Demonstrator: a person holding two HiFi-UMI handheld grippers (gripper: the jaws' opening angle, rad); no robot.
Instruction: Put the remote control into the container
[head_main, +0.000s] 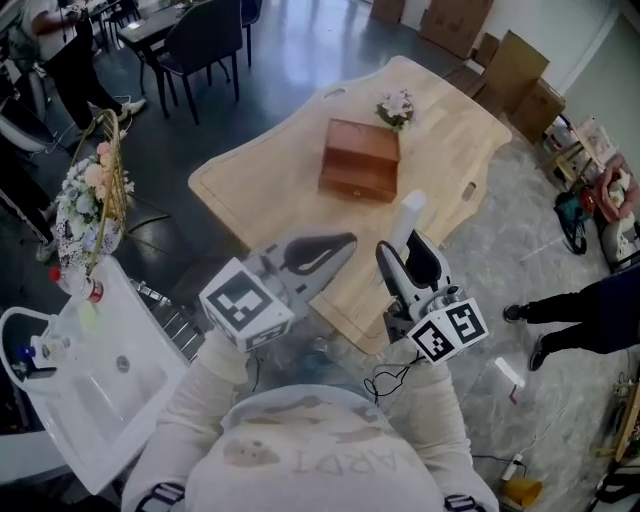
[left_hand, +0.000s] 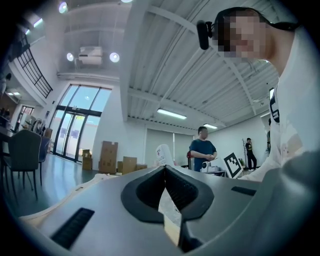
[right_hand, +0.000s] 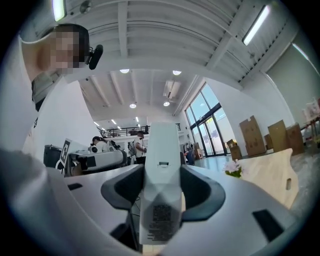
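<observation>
"So which way did we have the slim white plastic remote control (right_hand: 161, 165) pointing?"

"Away from us. Our right gripper (right_hand: 162, 186) was clenched on its lower half. Its long axis ran straight out along the jaws, and the free end stood well past the fingertips. The back, with a printed label, faced that gripper's camera. From the head view the remote control (head_main: 408, 214) ran up-frame, its tip aimed toward the brown wooden box (head_main: 360, 160) with the flat top."

"And our left gripper (left_hand: 165, 176)?"

"Its jaws were pressed together at the tips, with nothing between them. In the head view the left gripper (head_main: 342, 247) hung just beside the right gripper (head_main: 410, 262), on its left. We held both over the near part of the pale wooden table (head_main: 265, 190) with the wavy outline."

"How much room did we have around the box?"

"Plenty. The wooden box sat toward the far half of the table, well apart from the remote control. We saw bare wood on its left, right and near sides. Only a small bunch of pale flowers (head_main: 396, 108) stood just beside its far right corner. Narrow slots (head_main: 468, 190) were cut near the table's edges. Off the table, a white sink unit (head_main: 70, 400) stood at our left. A person's legs (head_main: 575, 305) in dark trousers stood at our right, near that edge."
</observation>
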